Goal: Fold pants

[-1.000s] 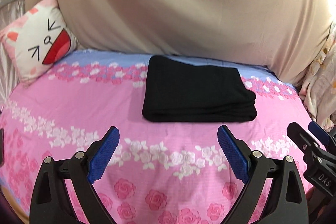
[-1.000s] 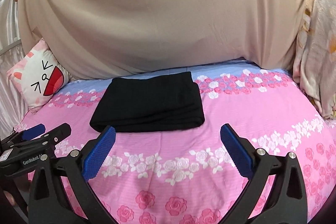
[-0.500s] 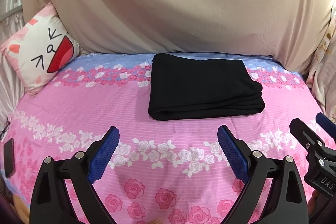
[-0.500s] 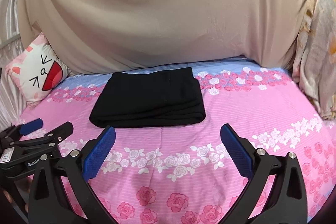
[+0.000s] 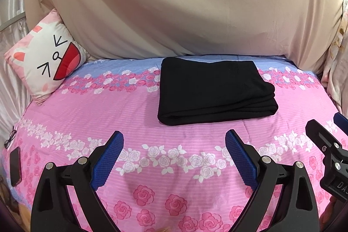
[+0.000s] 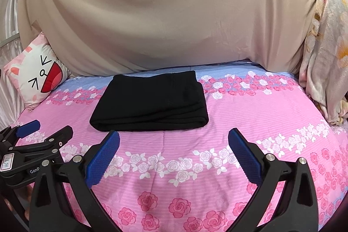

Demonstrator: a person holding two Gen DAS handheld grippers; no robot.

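Note:
The black pants lie folded into a neat rectangle on the pink floral bedspread, toward the far side of the bed; they also show in the right wrist view. My left gripper is open and empty, held above the bedspread short of the pants. My right gripper is open and empty, also short of the pants. The right gripper shows at the right edge of the left wrist view, and the left gripper at the left edge of the right wrist view.
A beige curtain hangs behind the bed. A cat-face pillow leans at the back left. A phone and glasses lie at the left edge. A floral blanket hangs at the right.
Both grippers have pulled back and risen from the pants, which now sit farther off in both views. The pants have not moved. Phone and glasses came into view.

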